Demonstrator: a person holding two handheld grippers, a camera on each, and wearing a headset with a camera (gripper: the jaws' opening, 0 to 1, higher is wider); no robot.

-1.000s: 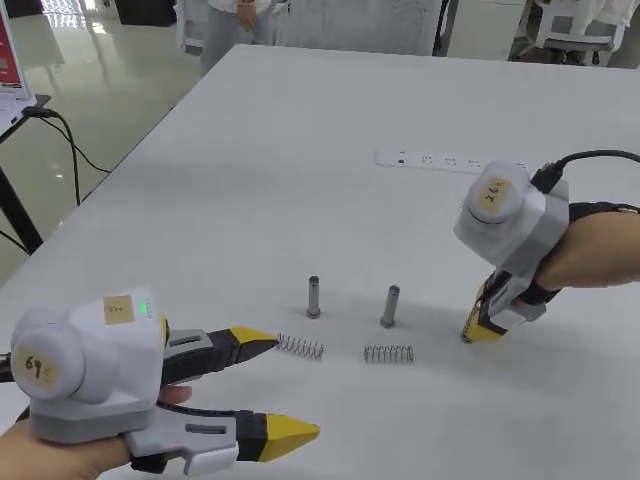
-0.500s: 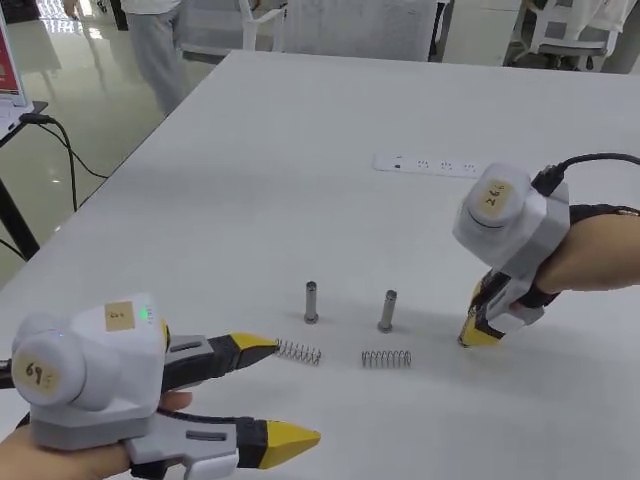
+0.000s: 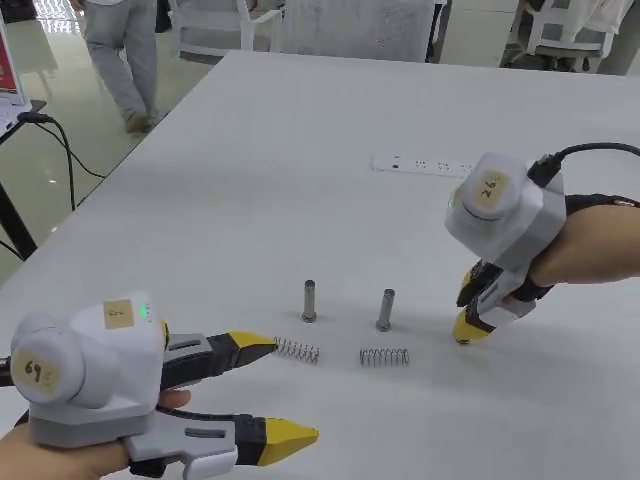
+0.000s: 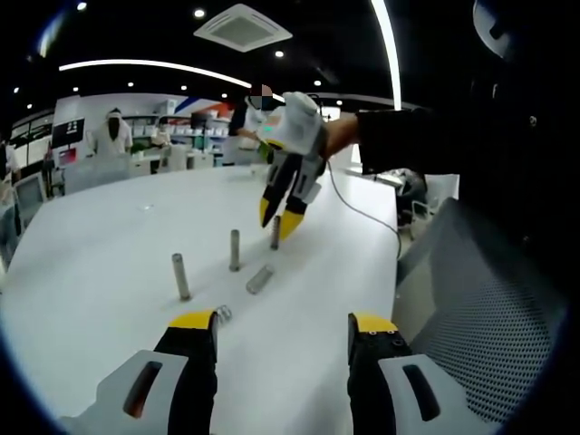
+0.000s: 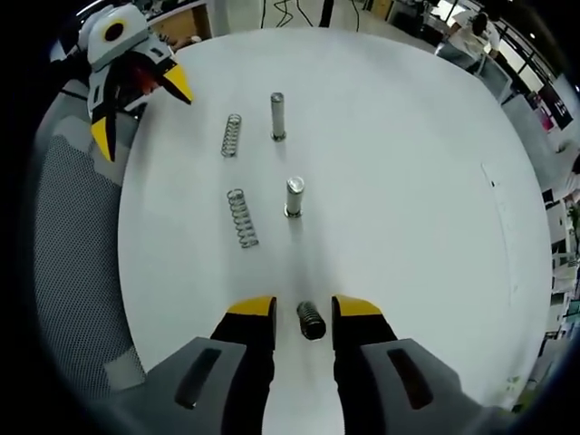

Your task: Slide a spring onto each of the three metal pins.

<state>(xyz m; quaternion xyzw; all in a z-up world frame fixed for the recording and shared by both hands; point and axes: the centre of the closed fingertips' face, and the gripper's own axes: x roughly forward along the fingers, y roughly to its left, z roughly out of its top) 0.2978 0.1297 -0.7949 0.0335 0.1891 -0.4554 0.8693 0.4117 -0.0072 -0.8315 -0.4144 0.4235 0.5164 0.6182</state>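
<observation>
A spring (image 5: pixel 311 320) is straddled by the slightly spread right gripper (image 5: pixel 304 306), apparently for seating on its pin (image 4: pixel 275 233); the left gripper (image 3: pixel 290 388) is held spread.

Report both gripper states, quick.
Left gripper: open, holding nothing.
Right gripper: open, jaws either side of the spring-fitted pin, not clamped on it.

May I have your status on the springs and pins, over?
Left gripper open; right gripper open, straddling third pin, spring apparently on. Two pins bare, two springs loose. Nothing obstructing.
</observation>
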